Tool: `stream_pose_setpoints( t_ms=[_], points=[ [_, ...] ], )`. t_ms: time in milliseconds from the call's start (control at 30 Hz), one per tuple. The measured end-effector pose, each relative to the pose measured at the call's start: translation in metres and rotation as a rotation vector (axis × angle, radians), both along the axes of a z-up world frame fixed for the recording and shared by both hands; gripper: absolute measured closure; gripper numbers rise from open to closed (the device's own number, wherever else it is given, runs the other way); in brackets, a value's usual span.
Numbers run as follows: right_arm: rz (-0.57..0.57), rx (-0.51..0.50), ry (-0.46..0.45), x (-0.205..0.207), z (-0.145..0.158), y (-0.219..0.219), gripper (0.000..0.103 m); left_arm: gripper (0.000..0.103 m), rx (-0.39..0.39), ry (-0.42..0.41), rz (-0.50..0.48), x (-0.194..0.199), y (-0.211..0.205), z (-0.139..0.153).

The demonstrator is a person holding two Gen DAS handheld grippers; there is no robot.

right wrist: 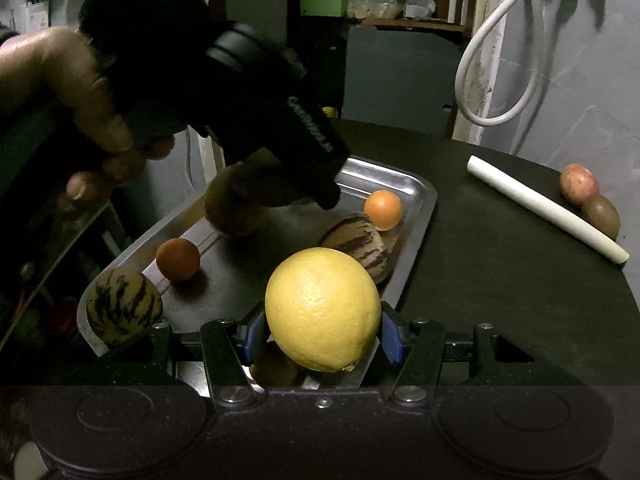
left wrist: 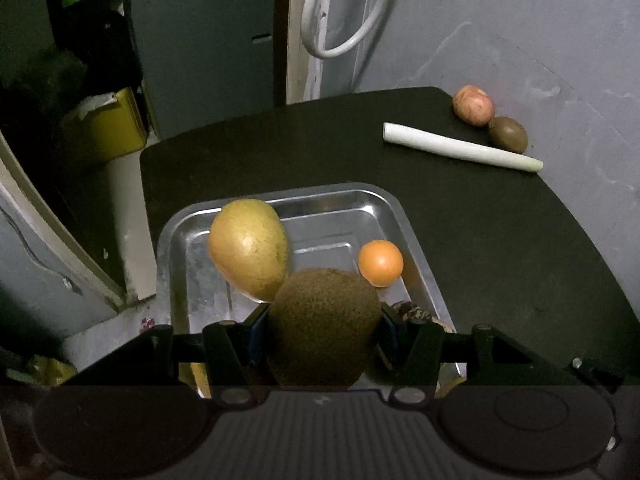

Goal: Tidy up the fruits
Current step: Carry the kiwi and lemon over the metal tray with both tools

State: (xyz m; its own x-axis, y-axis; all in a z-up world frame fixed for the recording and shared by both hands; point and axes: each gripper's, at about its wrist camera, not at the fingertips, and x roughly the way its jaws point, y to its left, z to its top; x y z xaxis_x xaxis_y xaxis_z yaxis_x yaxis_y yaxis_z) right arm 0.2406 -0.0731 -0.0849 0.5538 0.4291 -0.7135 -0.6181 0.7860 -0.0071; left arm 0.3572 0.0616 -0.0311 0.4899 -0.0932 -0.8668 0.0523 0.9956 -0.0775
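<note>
Kiwi point(left wrist: 324, 324) fills the left hand-held gripper point(left wrist: 324, 330), its blue pads pressed against both flanks, and it hangs over the near part of the metal tray point(left wrist: 384, 196), which suggests it is about to be set among the fruit already gathered there. The right hand-held gripper point(right wrist: 322, 330) is clamped the same way on a yellow citrus fruit point(right wrist: 323, 310), held above the tray's near rim, probably for the same reason. The tray sits at the desk's point(left wrist: 500, 248) near left edge, likely so that both hands can reach it.

Inside it lie a yellow mango point(left wrist: 249, 249), a small orange point(left wrist: 380, 263), a second small orange point(right wrist: 177, 259) and two striped melons point(right wrist: 124, 306), one at the tray's near corner and the other point(right wrist: 358, 248) beside the first orange. Toward the desk's far right corner a pinkish fruit point(left wrist: 473, 105) and a second kiwi point(left wrist: 508, 134) touch each other behind a white stalk point(left wrist: 460, 147), so they are not yet sorted.

The left gripper and the person's hand point(right wrist: 68, 108) darken much of the right wrist view, and the mango there is barely readable in shadow. A dim rounded thing under the citrus cannot be identified. The left wrist view shows only a sliver of striped melon behind the right finger.
</note>
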Motion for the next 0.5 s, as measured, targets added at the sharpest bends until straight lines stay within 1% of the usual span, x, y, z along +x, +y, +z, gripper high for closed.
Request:
stream_pose_setpoints(
  t_ms=[133, 300, 500],
  points=[
    [0.007, -0.003, 0.008, 0.000, -0.003, 0.000, 0.045, 0.044, -0.041, 0.031, 0.038, 0.006, 0.003, -0.003],
    [0.006, -0.007, 0.018, 0.003, -0.006, -0.002, 0.045, 0.044, -0.052, 0.052, 0.069, 0.012, 0.003, -0.007],
    [0.020, -0.019, 0.004, 0.003, -0.007, -0.001, 0.045, 0.044, -0.071, 0.071, 0.110, 0.015, 0.004, -0.013]
  ],
)
